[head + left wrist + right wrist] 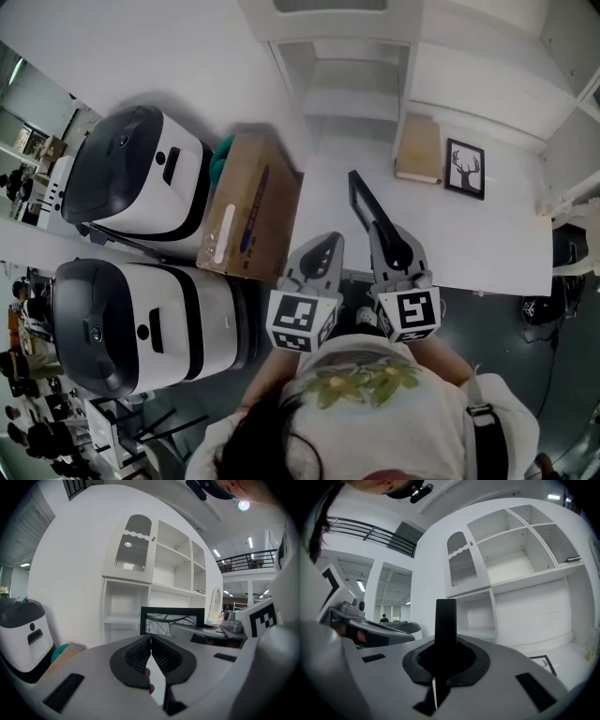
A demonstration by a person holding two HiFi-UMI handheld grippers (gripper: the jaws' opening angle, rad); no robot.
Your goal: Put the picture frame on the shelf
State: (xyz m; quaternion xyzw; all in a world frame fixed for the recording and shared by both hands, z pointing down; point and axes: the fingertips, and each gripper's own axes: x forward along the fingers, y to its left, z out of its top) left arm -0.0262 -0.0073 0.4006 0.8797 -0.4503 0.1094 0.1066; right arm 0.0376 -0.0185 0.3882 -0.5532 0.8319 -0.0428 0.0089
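Observation:
My right gripper [386,234] [444,641] is shut on a black picture frame [364,199] [445,618], held edge-on above the white tabletop [487,244]. The left gripper view catches that frame [172,619] face-on, with a branch-like print. My left gripper [322,246] [151,641] is beside it on the left, shut with nothing in it. The white shelf unit [347,75] [525,559] stands ahead with open compartments. A second small black frame with a deer print [465,169] [542,663] lies on the tabletop to the right.
A tan book or board [419,148] lies next to the deer frame. A cardboard box [248,211] stands left of the table, with something teal [223,150] behind it. Two white and black machines [141,173] [131,323] stand further left.

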